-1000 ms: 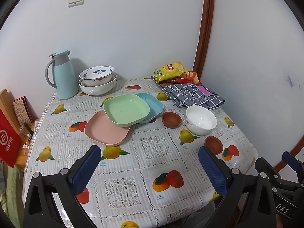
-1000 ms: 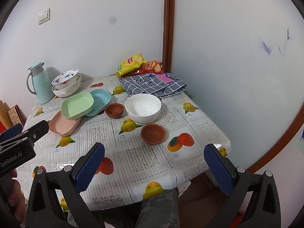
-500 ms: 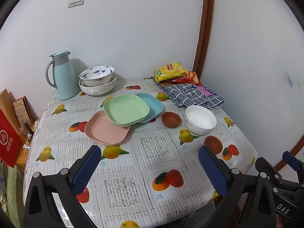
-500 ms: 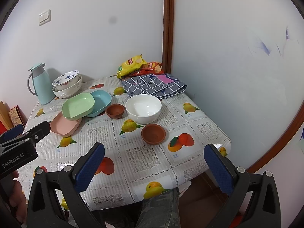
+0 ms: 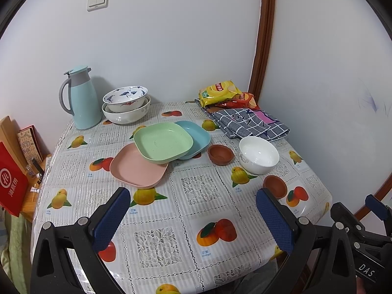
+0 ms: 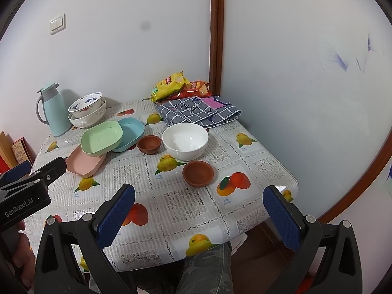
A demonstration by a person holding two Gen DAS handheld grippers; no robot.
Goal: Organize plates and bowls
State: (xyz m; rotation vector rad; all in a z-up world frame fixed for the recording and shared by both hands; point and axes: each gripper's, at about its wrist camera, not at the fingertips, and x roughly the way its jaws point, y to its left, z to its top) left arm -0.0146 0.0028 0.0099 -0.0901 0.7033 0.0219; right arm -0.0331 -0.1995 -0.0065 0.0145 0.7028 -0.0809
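Both tools gape wide and empty: left tool (image 5: 191, 216), right tool (image 6: 198, 216), hovering over the near surface edge. The square green plastic plate (image 5: 163, 143) perches tilted across the pink plate (image 5: 137, 167) and blue plate (image 5: 197, 137); nudge it carelessly and it could slide.

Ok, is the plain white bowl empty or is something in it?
Empty. The white bowl stands upright, and both wrist views show a bare white inside.
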